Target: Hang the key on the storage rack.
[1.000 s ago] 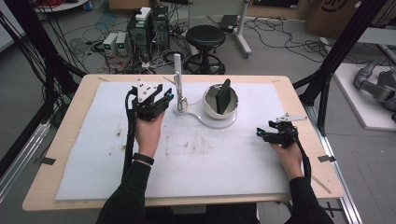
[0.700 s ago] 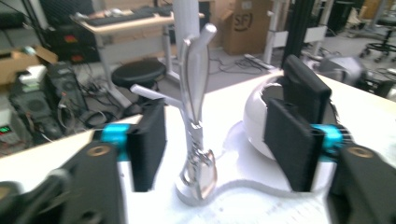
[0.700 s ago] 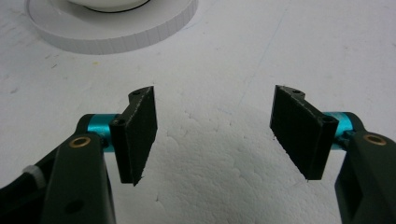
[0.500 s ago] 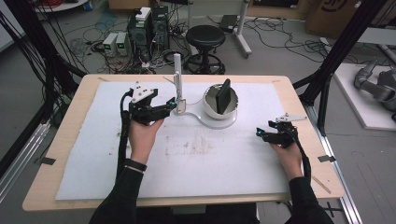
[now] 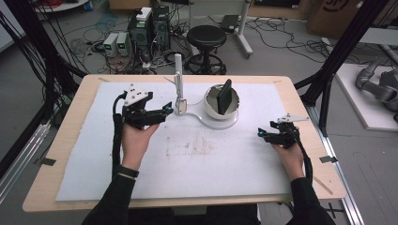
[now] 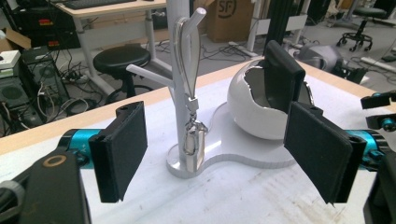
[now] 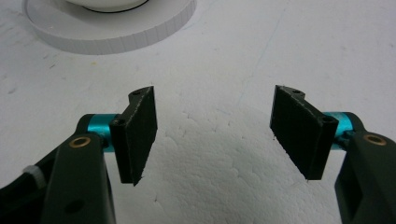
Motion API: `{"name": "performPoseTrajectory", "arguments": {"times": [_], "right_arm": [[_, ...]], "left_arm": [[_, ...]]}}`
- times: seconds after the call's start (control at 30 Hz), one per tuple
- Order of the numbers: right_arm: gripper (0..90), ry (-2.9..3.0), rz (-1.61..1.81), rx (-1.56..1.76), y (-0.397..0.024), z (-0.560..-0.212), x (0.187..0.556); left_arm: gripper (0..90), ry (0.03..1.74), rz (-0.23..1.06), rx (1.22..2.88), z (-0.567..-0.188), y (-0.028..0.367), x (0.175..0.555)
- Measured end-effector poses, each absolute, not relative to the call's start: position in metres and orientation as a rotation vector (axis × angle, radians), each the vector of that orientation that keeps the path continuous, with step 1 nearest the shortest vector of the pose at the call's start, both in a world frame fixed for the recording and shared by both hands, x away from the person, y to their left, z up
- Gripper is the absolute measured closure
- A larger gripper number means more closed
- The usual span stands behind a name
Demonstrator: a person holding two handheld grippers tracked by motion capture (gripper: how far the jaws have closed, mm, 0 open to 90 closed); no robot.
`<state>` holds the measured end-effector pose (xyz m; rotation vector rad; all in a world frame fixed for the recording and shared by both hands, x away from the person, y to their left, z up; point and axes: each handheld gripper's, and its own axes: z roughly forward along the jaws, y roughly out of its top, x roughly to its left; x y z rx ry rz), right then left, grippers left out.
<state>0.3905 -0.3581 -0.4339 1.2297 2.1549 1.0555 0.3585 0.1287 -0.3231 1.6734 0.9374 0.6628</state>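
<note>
A white tree-shaped stand [image 5: 178, 77] rises from a flat white base [image 5: 213, 124] at the back middle of the table. A silver key-ring pendant [image 6: 190, 135] hangs from one of its branches. Beside it on the same base sits a white egg-shaped cup [image 5: 216, 105] with a black object [image 5: 226, 93] leaning in it. My left gripper [image 5: 165, 110] points at the stand from the left; its jaws have just been opening and stand wide [image 6: 219, 156], with nothing pressed between them. My right gripper [image 5: 261, 133] rests low at the table's right, open [image 7: 215, 135] over bare sheet.
A white foam sheet [image 5: 197, 168] covers most of the wooden table [image 5: 70, 140], with a faint stain in its middle. The base's rim [image 7: 112, 32] lies just ahead of the right gripper. A stool [image 5: 206, 37], computers and cables stand on the floor beyond.
The left gripper's jaws opened wide and the hand drew back a little from the stand, toward the person. The pendant stays hanging on the branch. The right hand has not moved.
</note>
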Motion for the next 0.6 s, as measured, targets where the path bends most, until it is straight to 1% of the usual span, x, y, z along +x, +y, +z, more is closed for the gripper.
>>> {"name": "performPoseTrajectory", "arguments": {"times": [0.6], "right_arm": [[32.5,2.154,1.05,1.233,-0.3589,-0.4337,0.3905]], "left_arm": [[20.6,0.938,0.662,1.686,-0.3218,0.132,0.3554]]}}
